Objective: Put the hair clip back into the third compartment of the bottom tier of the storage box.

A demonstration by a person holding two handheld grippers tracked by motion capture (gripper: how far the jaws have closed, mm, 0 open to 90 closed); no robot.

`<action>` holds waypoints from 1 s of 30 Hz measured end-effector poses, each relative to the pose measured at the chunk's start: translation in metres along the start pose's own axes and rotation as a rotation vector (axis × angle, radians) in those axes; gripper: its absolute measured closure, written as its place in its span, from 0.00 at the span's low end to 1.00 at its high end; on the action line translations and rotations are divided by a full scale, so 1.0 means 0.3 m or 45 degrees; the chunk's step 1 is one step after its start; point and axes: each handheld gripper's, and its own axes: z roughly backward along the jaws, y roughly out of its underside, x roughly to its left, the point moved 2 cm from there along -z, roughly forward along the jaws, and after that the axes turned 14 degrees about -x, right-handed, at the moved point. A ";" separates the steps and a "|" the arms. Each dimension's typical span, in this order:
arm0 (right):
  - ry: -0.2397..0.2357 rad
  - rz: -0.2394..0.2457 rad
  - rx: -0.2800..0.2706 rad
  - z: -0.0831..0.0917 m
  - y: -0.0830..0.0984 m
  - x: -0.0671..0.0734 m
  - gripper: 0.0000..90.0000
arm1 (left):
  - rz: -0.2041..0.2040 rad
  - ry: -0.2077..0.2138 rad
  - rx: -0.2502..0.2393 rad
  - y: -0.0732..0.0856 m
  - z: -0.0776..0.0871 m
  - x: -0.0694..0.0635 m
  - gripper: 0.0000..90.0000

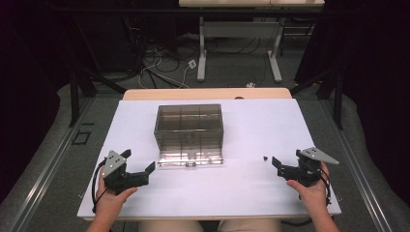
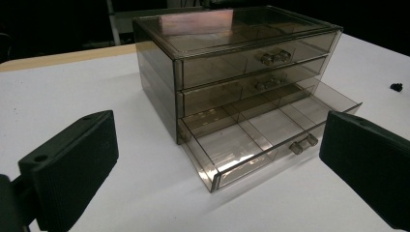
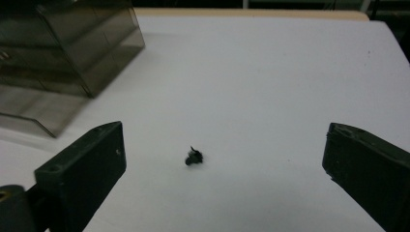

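On the white table (image 1: 241, 188), seen from the high view: smoky clear drawer box (image 1: 189, 130) sits centre, bottom drawer (image 1: 191, 159) pulled out toward the person. Small black part (image 1: 265, 157) lies on bare table right of the box, well apart from it, just ahead of the right gripper (image 1: 276, 163). Left gripper (image 1: 140, 166) rests near the box's front left corner. Both held low, jaws spread, nothing between them.

Left gripper view: left gripper (image 2: 217, 159) jaws wide apart and empty, aimed at the drawer box (image 2: 232, 72). Bottom drawer (image 2: 261, 140) open, divided into compartments, all appear empty; knob at its front. Two upper drawers closed. Black part (image 2: 396, 87) visible far right.

Right gripper view: right gripper (image 3: 225, 154) jaws fully spread, black part (image 3: 194, 156) lying between them farther out, untouched. Box corner (image 3: 72, 48) at upper left.

Handling judgement: the part looks tiny, light, rigid, irregular in outline, exact form too small to tell. Likely to skid or flip on the smooth table if nudged by one pad first. Best to centre the jaws over it, pads near the surface, and close across its widest body.
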 end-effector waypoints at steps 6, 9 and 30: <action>0.014 0.032 -0.050 0.010 -0.025 0.036 0.08 | 0.007 0.005 0.001 0.001 -0.003 -0.008 0.00; 0.019 0.069 -0.032 -0.004 -0.024 0.048 0.13 | -0.001 0.019 0.000 -0.001 -0.002 -0.014 0.00; 0.005 0.089 0.198 -0.145 -0.023 0.055 0.26 | -0.042 0.020 0.026 0.008 -0.012 -0.038 0.00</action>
